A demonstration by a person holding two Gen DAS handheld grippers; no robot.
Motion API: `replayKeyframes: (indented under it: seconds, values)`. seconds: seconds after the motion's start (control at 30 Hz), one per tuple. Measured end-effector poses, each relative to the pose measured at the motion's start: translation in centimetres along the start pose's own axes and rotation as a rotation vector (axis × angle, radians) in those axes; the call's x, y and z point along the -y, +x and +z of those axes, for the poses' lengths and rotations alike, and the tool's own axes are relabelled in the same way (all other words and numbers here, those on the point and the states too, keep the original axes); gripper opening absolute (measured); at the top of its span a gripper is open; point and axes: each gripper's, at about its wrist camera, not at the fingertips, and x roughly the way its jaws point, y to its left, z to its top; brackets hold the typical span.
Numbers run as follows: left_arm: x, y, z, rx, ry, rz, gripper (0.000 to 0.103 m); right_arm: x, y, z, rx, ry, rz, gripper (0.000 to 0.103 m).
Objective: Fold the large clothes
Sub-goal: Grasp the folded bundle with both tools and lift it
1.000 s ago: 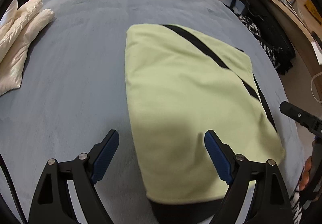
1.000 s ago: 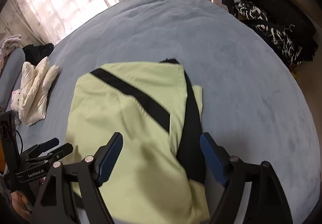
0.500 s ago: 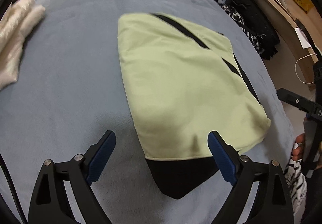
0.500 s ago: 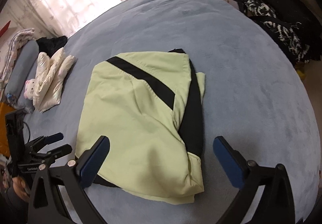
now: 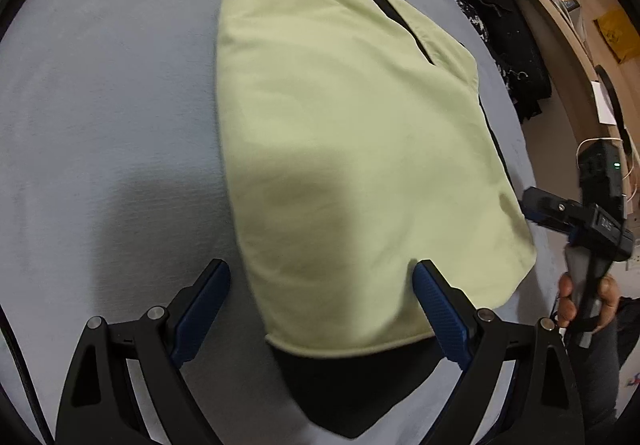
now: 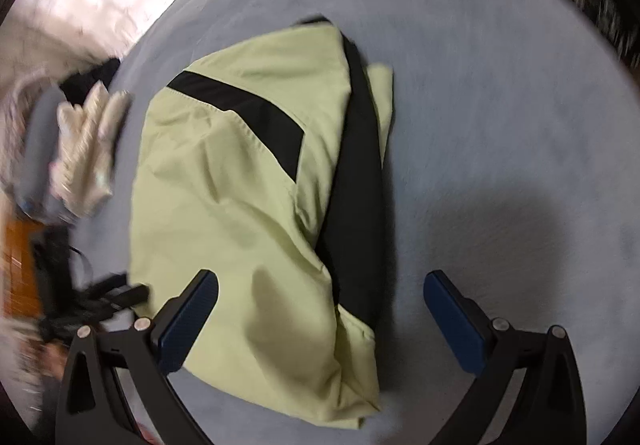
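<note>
Between the widely spread, blue-padded jaws of the left gripper (image 5: 322,277) lies the near edge of the folded pale-green garment with black stripes (image 5: 340,125), flat on the grey-blue fleece bedspread (image 5: 100,85); nothing is gripped. To its right, the right gripper (image 6: 320,287) also stands fully spread, empty, its left pad over the garment's near corner, its right pad over bare bedspread.
</note>
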Motion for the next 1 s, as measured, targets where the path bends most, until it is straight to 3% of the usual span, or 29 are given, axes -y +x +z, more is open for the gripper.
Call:
replayKeyframes:
  seconds: [0.27, 0.5, 0.6, 0.7, 0.9, 0.97, 1.0]
  values:
    - [0.5, 1.9, 0.2, 0.0, 0.008, -0.019, 0.102, 1.7, 1.7, 0.6, -0.022, 0.042, 0.14, 0.103]
    - [0.5, 2.3, 0.5, 0.014, 0.013, -0.046, 0.102, 1.8, 2.1, 0.6, -0.049, 0.043, 0.319, 0.1]
    - [0.0, 2.4, 0.9, 0.029, -0.007, -0.069, 0.102, 0.7, 3.3, 0.6, -0.073, -0.004, 0.306, 0.1]
    - [-0.1, 2.6, 1.1, 0.053, -0.021, -0.083, 0.102, 0.0, 3.9, 1.1, -0.044, -0.029, 0.306, 0.1]
    - [0.8, 3.2, 1.7, 0.079, -0.013, -0.055, 0.102, -0.5, 4.2, 1.5, -0.013, -0.046, 0.29, 0.099]
    - [1.1, 3.3, 1.8, 0.083, -0.004, -0.047, 0.102, -0.9, 4.1, 1.5, 0.014, -0.053, 0.248, 0.089]
    - [1.3, 3.3, 1.8, 0.086, -0.001, -0.037, 0.101, -0.8, 4.1, 1.5, 0.021, -0.054, 0.219, 0.072]
